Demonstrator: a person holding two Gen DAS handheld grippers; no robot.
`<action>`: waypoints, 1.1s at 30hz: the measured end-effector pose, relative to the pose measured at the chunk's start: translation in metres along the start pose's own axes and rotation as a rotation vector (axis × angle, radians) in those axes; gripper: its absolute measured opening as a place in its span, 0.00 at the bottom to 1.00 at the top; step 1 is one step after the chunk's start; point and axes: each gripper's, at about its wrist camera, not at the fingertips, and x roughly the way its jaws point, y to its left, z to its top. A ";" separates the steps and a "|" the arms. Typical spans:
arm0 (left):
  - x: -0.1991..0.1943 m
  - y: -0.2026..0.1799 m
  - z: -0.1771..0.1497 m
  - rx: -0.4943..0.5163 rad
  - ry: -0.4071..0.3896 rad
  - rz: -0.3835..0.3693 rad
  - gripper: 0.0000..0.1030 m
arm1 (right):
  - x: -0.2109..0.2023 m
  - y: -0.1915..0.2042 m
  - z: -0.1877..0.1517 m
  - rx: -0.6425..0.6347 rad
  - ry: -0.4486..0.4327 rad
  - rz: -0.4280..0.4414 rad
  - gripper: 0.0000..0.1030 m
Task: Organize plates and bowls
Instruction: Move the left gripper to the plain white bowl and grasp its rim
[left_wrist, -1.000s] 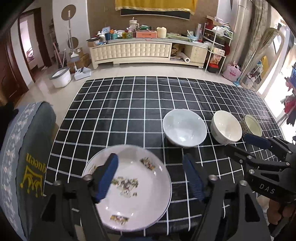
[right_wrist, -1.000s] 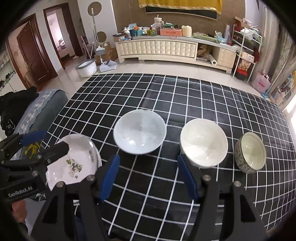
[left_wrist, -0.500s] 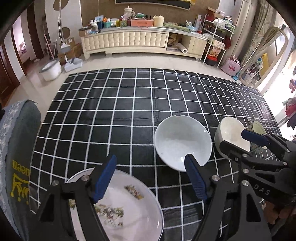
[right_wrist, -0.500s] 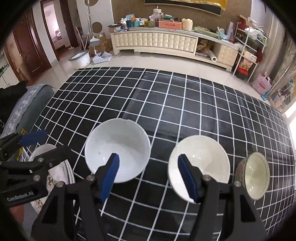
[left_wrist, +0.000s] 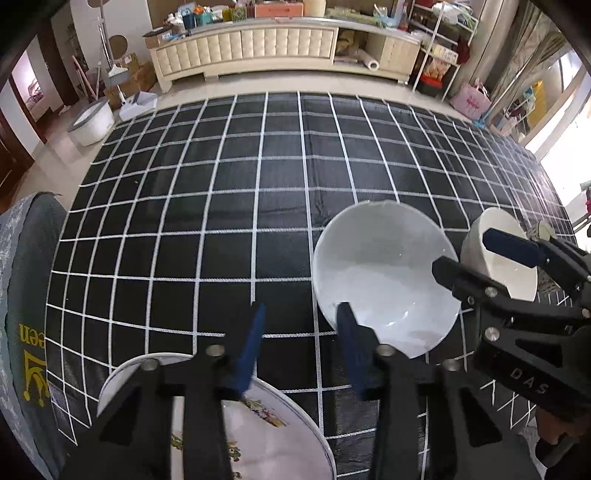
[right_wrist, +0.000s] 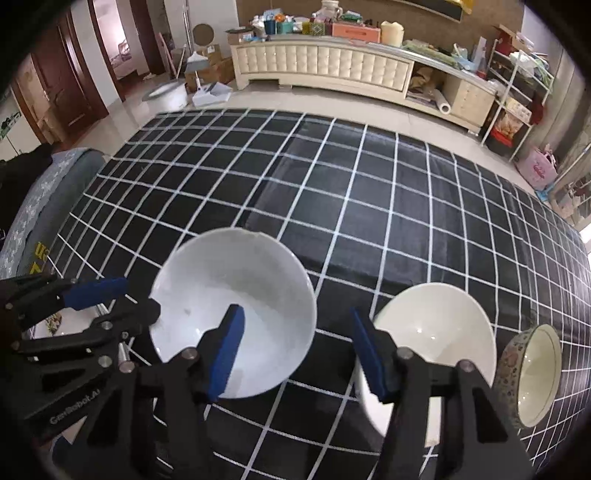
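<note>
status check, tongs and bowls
Left tongs just narrowed, empty, beside white bowl. Right tongs closing, empty, between it and cream bowl. Nothing blocking.

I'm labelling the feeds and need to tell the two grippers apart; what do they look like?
Both are black, angular linkage frames with silver pivot bolts and blue rectangular pads. The left gripper reads "GenRobot.AI" on its body; the right gripper reads "DAS".

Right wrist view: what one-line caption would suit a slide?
Right tool hovers open between white bowl and cream bowl on a checked tablecloth.
</note>
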 end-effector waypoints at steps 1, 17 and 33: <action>0.001 0.001 0.000 -0.002 -0.002 -0.009 0.33 | 0.004 -0.001 0.000 0.003 0.009 -0.002 0.53; 0.016 -0.023 -0.002 0.062 0.017 -0.004 0.15 | 0.020 -0.001 -0.014 0.062 0.041 -0.018 0.17; -0.024 -0.032 -0.025 0.088 -0.023 0.008 0.14 | -0.034 -0.003 -0.037 0.111 -0.009 0.003 0.13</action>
